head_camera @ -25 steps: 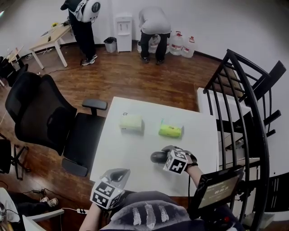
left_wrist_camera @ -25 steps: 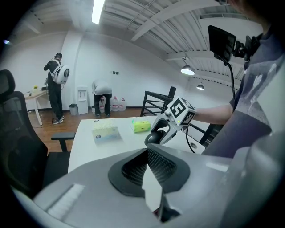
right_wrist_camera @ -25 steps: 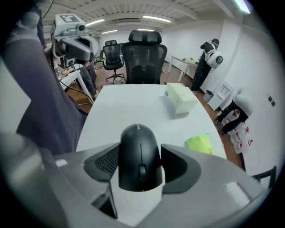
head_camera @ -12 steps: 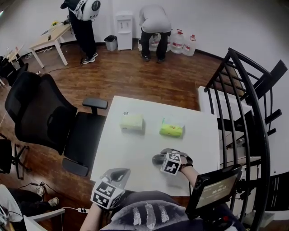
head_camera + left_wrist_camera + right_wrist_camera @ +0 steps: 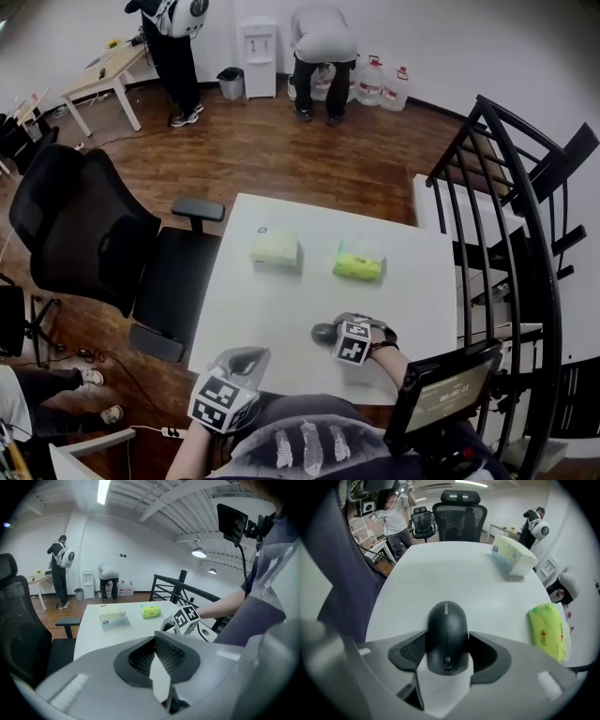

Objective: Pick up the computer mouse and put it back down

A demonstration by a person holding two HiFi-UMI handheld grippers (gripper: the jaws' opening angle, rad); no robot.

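Right hand-held gripper (image 5: 330, 334) lowered, pointing steeply down, clamped on computer mouse (image 5: 447, 634); left hand-held gripper (image 5: 155, 656) closed.

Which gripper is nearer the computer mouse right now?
Right. The right gripper has the computer mouse clamped between its jaws; the left gripper hangs shut off the table's near edge, well apart from it.

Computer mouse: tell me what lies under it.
Only the white table shows beneath the computer mouse, clamped in the right gripper. Its underside, and whether it touches the table, is hidden.
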